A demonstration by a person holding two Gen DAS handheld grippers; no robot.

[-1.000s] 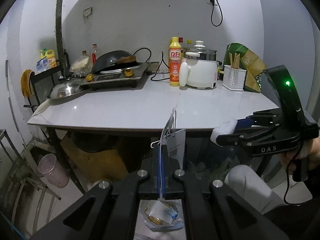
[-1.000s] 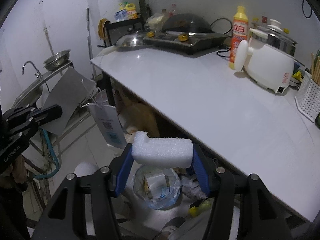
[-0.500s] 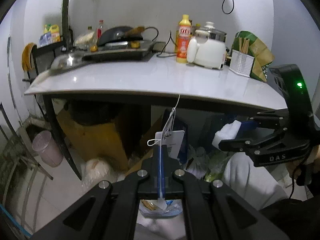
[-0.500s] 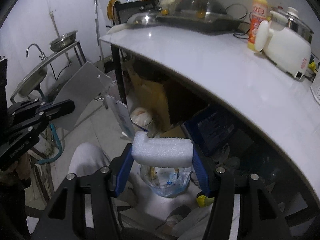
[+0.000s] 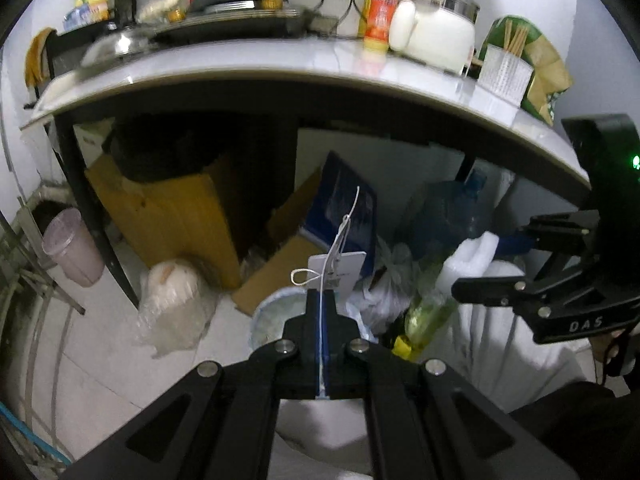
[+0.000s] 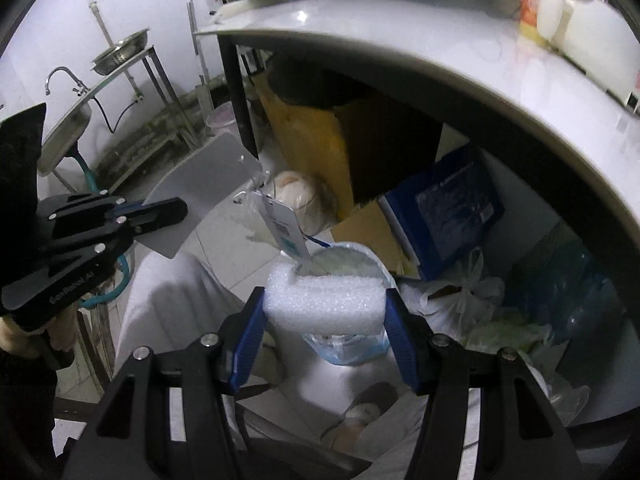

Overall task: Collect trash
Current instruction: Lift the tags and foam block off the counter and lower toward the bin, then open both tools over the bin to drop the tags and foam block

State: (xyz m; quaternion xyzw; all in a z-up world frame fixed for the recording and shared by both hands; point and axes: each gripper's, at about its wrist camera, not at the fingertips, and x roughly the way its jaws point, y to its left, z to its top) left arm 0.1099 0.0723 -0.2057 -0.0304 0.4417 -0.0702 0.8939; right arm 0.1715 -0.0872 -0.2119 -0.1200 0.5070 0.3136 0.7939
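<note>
My left gripper (image 5: 320, 308) is shut on the edge of a thin grey card; a white hang tag (image 5: 340, 270) dangles from it on a string. The grey card (image 6: 204, 192) and tag (image 6: 282, 228) also show in the right wrist view. My right gripper (image 6: 324, 308) is shut on a white foam block (image 6: 324, 300), and it shows at the right of the left wrist view (image 5: 460, 288). Both hover above a bag-lined trash bin (image 5: 272, 312) on the floor under the table, also in the right wrist view (image 6: 348, 264).
The white tabletop (image 5: 280, 60) is overhead with a cooker, bottle and rice cooker (image 5: 436, 36). Under it stand cardboard boxes (image 5: 180, 216), a blue box (image 6: 444, 208), a water jug (image 5: 448, 216) and plastic bags (image 5: 172, 312). A sink stand (image 6: 72, 128) is at the left.
Both grippers have dropped from tabletop height to below the table edge, closer to the trash bin. Each keeps its hold on its item.
</note>
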